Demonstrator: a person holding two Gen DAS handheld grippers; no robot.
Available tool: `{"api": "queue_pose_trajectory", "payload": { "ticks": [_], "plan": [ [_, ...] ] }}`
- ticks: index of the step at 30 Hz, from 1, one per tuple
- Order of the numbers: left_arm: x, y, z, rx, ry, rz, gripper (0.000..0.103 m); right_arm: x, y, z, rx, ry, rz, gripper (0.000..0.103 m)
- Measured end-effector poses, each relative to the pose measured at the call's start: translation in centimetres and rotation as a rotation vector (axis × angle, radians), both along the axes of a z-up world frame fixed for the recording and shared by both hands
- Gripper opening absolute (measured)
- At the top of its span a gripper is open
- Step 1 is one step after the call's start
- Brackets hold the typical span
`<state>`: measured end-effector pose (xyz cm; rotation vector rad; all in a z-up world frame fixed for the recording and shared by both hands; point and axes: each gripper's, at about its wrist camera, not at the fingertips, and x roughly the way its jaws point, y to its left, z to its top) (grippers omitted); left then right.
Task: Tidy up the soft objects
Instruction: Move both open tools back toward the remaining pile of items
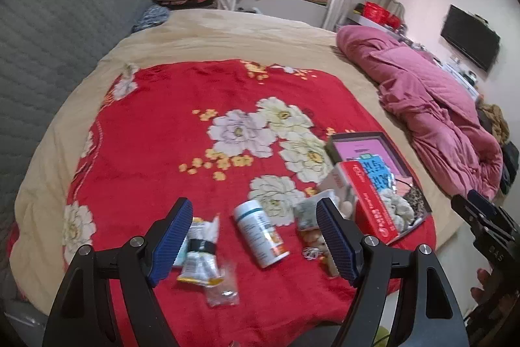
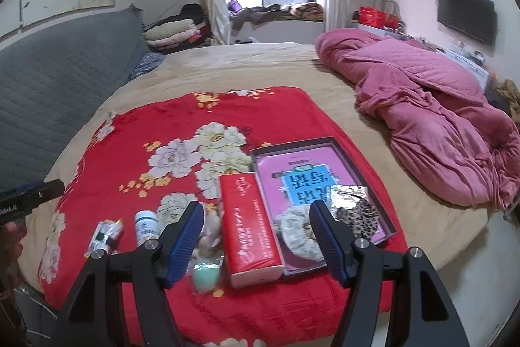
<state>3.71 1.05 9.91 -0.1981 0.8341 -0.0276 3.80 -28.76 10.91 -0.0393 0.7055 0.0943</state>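
A shallow dark tray (image 2: 292, 142) lies on the red floral blanket (image 2: 260, 116). It holds a pink book, a cream scrunchie (image 2: 297, 234), a leopard-print scrunchie (image 2: 357, 217) and a silver foil packet (image 2: 349, 194). A red box (image 2: 248, 226) leans on the tray's left edge. My right gripper (image 2: 256, 241) hovers open above it, holding nothing. In the left wrist view a white bottle (image 1: 260, 233), a banded packet (image 1: 198, 252) and a clear bag (image 1: 222, 291) lie below my open, empty left gripper (image 1: 253, 236). A mint-green soft thing (image 2: 203, 277) lies by the red box.
A bunched pink quilt (image 2: 422, 106) fills the bed's right side. A grey padded headboard (image 2: 65, 70) stands at the left. Folded blankets (image 2: 175, 31) are stacked at the far corner. The bed's near edge runs just behind the tray. A wall TV (image 2: 466, 13) hangs at the right.
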Motion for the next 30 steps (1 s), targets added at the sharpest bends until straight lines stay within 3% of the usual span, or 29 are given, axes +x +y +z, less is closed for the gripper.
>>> {"api": "queue_pose_trajectory", "payload": {
  "ticks": [18, 30],
  "plan": [
    [-2.8, 4.2, -2.9, -0.035, 0.04, 0.083, 0.08, -1.0, 4.4, -2.3, 0.0, 0.052, 0.101, 0.067],
    [-4.2, 5.4, -8.5, -0.029, 0.16, 0.104, 0.08, -1.2, 6.5, -6.0, 0.005, 0.132, 0.151, 0.067]
  ]
}}
